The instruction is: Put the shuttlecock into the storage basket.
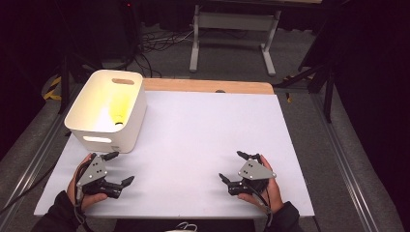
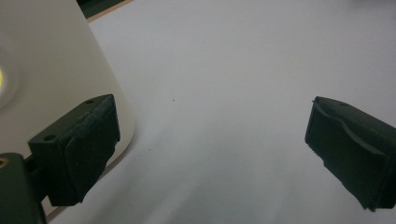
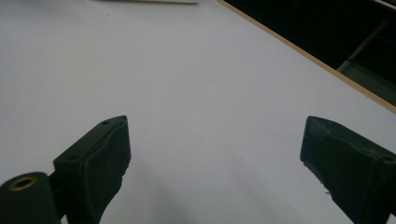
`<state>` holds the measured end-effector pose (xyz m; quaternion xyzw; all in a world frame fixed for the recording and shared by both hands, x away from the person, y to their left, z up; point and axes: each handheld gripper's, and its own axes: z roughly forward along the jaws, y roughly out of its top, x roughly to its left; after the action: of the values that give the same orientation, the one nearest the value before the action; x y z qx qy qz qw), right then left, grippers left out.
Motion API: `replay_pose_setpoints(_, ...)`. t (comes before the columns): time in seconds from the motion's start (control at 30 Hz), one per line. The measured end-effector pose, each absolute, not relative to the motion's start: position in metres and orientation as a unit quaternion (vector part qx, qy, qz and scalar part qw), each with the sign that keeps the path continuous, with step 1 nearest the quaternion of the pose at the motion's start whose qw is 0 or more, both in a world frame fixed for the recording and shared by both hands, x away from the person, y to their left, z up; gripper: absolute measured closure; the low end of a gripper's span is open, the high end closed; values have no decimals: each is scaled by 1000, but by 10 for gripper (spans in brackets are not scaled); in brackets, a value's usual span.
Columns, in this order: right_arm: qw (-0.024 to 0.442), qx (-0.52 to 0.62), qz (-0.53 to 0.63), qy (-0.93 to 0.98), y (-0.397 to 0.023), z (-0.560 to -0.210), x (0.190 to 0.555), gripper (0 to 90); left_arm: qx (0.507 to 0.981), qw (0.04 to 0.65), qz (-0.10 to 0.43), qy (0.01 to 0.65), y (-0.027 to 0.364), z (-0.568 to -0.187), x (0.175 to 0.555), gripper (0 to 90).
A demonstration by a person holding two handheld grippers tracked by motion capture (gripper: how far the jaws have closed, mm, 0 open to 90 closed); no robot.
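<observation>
A white plastic bin (image 1: 107, 110) stands at the table's left rear, and a yellow object (image 1: 119, 108) lies inside it, washed out by glare. My left gripper (image 1: 122, 168) rests near the front left of the white table (image 1: 203, 135), just in front of the bin, jaws wide apart and empty. The bin's wall (image 2: 42, 70) fills the left of the left gripper view, beside my left gripper (image 2: 210, 140). My right gripper (image 1: 233, 166) sits at the front right, open and empty. In the right gripper view my right gripper (image 3: 215, 158) looks over bare table.
A wooden strip (image 1: 208, 86) runs along the table's far edge. Beyond it stand a white metal frame (image 1: 232, 34) and loose cables (image 1: 154, 43) on the floor. Rails (image 1: 348, 164) run along both table sides. Dark stands flank the scene.
</observation>
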<state>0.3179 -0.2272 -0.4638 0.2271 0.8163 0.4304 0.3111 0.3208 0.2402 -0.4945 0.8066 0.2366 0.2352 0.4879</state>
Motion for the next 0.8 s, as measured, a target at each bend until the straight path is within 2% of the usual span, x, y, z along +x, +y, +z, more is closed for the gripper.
replay_pose_setpoints(0.8,319,228,424,816,-230,-463,321,95,807,486,239,234,241,-494,321,37)
